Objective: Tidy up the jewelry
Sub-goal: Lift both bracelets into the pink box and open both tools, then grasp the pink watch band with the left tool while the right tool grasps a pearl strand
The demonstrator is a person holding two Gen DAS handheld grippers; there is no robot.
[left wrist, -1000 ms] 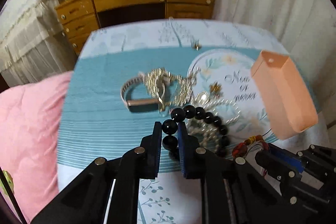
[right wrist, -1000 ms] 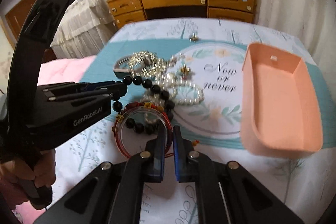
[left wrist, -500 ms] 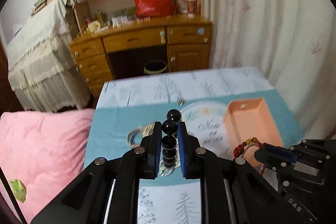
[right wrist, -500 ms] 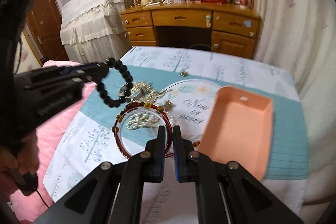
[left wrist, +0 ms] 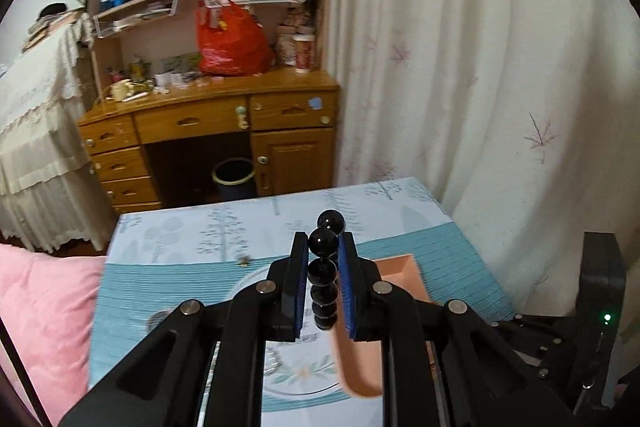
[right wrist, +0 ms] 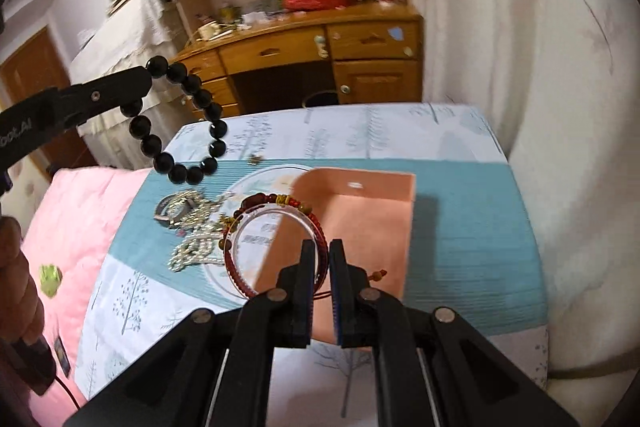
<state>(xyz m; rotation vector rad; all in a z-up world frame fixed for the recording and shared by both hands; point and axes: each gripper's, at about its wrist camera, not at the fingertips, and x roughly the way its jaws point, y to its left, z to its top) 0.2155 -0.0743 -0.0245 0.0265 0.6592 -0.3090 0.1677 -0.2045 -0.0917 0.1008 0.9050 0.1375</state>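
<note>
My left gripper (left wrist: 323, 245) is shut on a black bead bracelet (left wrist: 324, 275) and holds it high above the table; the bracelet hangs as a loop in the right wrist view (right wrist: 180, 125). My right gripper (right wrist: 320, 247) is shut on a red braided bracelet (right wrist: 276, 239), lifted over the left edge of the pink tray (right wrist: 360, 227). The tray also shows in the left wrist view (left wrist: 400, 271). A pile of silver chains and a watch (right wrist: 188, 223) lies on the teal mat left of the tray.
A small gold charm (right wrist: 254, 159) lies on the mat's far edge. A pink quilt (right wrist: 68, 227) is on the left. A wooden desk (left wrist: 208, 131) stands behind the table, and a white curtain (left wrist: 500, 87) hangs on the right.
Both grippers rose higher with their bracelets. The left one moved right toward the tray; the red bracelet now hangs over the tray's left edge.
</note>
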